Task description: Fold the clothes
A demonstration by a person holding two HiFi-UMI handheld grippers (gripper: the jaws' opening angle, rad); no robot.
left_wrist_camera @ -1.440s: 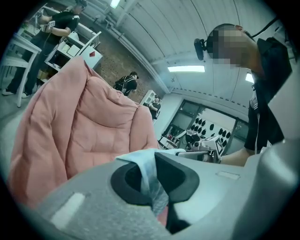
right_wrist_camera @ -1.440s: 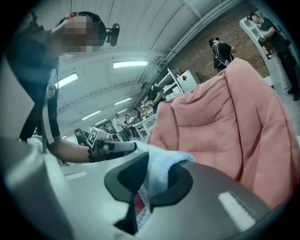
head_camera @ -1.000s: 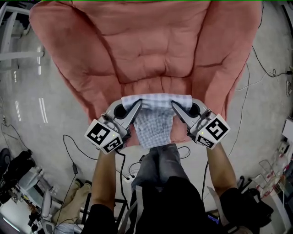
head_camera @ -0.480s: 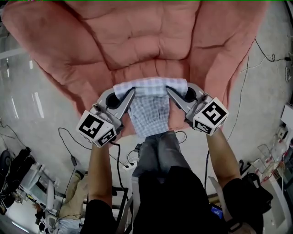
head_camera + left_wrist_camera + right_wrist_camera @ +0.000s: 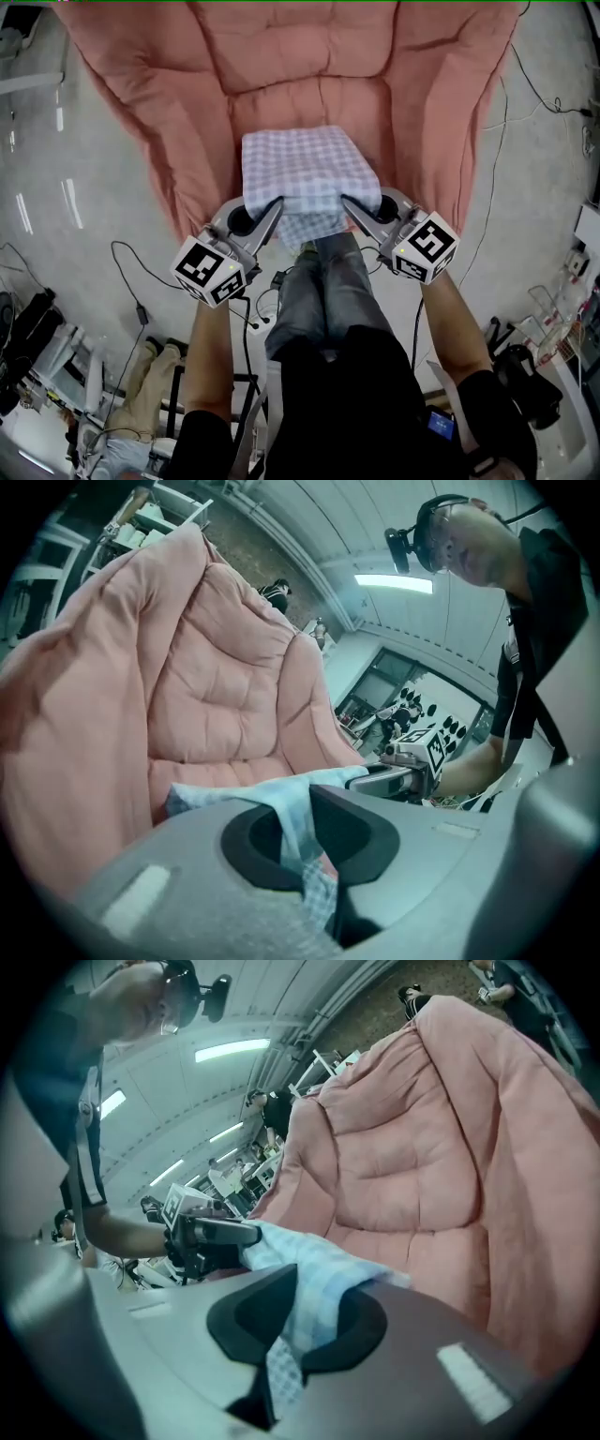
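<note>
The left forearm (image 5: 214, 361) and right forearm (image 5: 452, 328) reach out from 6 o'clock in the head view, roughly parallel. Each ends in a gripper that points forward and somewhat down, and the 2 tips are turned in toward each other. The left gripper (image 5: 269, 211) sits at 7 o'clock of the cloth (image 5: 302, 169) and the right gripper (image 5: 354, 208) at 5 o'clock of it, level with one another. Each gripper's own view shows its 2 jaws pressed together on the checked cloth, with fabric bunched between the pads and trailing down behind them. The cloth lies as a folded rectangle on the seat of the pink chair (image 5: 309, 66), and its near edge is pinched at both corners by the seat's front. A short flap hangs from that edge toward 6 o'clock and meets the person's leg (image 5: 323, 291), so where it ends cannot be told. The hands are hidden under the gripper bodies and the marker cubes (image 5: 208, 270). The chair's back is cut off at 12 o'clock. How many layers the cloth has cannot be made out. In both gripper views the gripper's own body blocks the seat's front edge.
</note>
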